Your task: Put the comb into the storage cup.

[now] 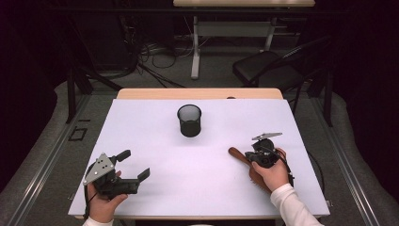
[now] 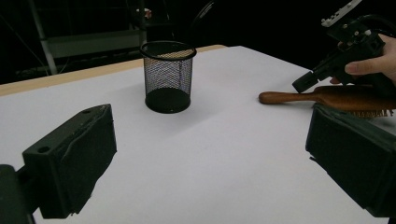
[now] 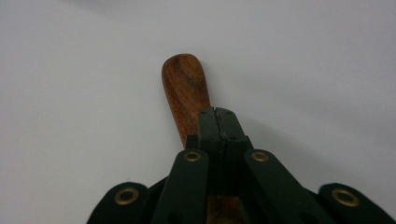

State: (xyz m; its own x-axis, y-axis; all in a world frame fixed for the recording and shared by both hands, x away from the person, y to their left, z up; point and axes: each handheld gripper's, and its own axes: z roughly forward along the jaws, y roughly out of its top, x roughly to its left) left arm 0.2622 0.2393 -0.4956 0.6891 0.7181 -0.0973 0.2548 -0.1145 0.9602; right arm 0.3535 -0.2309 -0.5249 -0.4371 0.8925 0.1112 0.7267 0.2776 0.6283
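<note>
My right claw (image 3: 217, 122) sits closed over the wooden brush (image 3: 186, 91) handle near the tabletop's (image 1: 197, 188) right edge; whether it pinches it, I cannot tell. My left claw (image 1: 134, 165) waits open by the near left corner, leaving the mesh cup (image 1: 189, 120) unobstructed.

The wooden hairbrush (image 1: 244, 162) is largely covered: in the high view the right gripper (image 1: 251, 156) and the hand (image 1: 272, 173) holding it lie over the brush head, leaving the handle and a sliver of the head beside the hand. In the left gripper view the brush head (image 2: 355, 95) runs behind a black jaw and off the right edge, bristles barely visible. In the right gripper view the closed jaws hide the handle's middle (image 3: 186, 93); whether they touch it cannot be told.
</note>
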